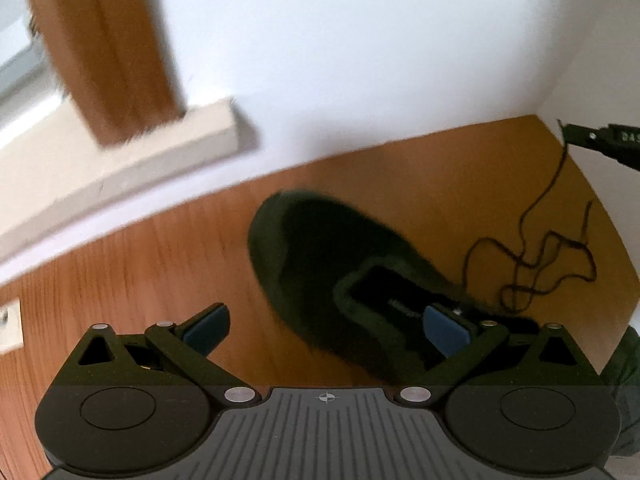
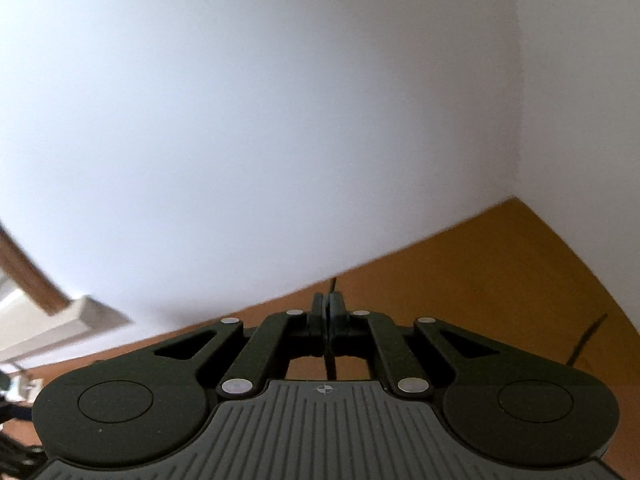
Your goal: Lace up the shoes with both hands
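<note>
A dark green shoe (image 1: 320, 264) lies on the wooden table, toe toward the wall, in the left wrist view. My left gripper (image 1: 326, 326) is open above the shoe's opening, its right blue pad (image 1: 442, 330) over the tongue. A thin black lace (image 1: 548, 256) runs from the shoe in loose loops up to my right gripper (image 1: 600, 140) at the far right edge. In the right wrist view my right gripper (image 2: 329, 304) is shut on the lace (image 2: 330, 360), whose tip pokes out above the pads.
A white wall (image 1: 360, 60) rises behind the wooden table (image 1: 140, 264), with a corner at the right. A pale window sill (image 1: 132, 168) and a wooden frame (image 1: 108, 48) stand at the left. A white socket (image 1: 8, 326) sits at the left edge.
</note>
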{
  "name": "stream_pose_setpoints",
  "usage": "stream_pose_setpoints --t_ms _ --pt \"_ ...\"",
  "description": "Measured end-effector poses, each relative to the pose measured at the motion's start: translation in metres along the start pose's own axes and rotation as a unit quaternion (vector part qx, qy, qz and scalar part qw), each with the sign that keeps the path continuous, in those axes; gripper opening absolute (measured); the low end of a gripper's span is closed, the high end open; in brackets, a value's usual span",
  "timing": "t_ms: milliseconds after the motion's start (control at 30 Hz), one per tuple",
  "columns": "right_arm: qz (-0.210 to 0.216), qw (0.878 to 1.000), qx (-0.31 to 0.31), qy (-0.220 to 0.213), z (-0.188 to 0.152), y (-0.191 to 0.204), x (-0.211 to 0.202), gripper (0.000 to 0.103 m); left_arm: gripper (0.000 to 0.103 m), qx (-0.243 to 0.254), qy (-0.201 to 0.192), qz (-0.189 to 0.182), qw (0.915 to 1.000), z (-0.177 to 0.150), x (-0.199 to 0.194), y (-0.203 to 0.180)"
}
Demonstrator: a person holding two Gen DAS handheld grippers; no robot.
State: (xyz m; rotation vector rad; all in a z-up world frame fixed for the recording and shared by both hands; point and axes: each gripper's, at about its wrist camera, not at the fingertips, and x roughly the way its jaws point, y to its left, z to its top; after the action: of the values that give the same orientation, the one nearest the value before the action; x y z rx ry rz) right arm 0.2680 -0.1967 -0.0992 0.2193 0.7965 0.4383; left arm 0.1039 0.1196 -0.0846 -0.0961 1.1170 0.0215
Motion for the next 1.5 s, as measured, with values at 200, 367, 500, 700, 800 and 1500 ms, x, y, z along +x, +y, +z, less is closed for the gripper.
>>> stream_pose_setpoints --t_ms 200,367,500,700,800,1500 --pt "0.049 0.999 -0.024 -0.006 0.001 0.033 -0.024 0.004 0.103 0.044 -0.039 -0.011 0.9982 0.005 -0.012 -0.022" --pt "0.074 0.996 -0.04 -0.006 -0.003 0.055 -0.045 0.004 0.103 0.048 -0.054 -0.022 0.9971 0.007 -0.023 -0.027" --pt "0.088 0.995 -0.04 -0.008 -0.005 0.072 -0.066 0.004 0.103 0.017 -0.068 -0.041 0.9967 0.006 -0.027 -0.025" --pt "0.115 0.992 -0.049 -0.015 -0.005 0.096 -0.096 0.004 0.103 0.008 -0.11 -0.089 0.9899 0.01 -0.029 -0.035" --pt "0.129 0.99 -0.052 -0.018 -0.001 0.105 -0.105 0.004 0.103 0.023 -0.109 -0.095 0.9892 0.015 -0.028 -0.044" --pt "0.167 0.984 -0.055 -0.013 0.003 0.133 -0.117 0.004 0.097 0.057 -0.175 -0.133 0.974 0.034 -0.047 -0.051"
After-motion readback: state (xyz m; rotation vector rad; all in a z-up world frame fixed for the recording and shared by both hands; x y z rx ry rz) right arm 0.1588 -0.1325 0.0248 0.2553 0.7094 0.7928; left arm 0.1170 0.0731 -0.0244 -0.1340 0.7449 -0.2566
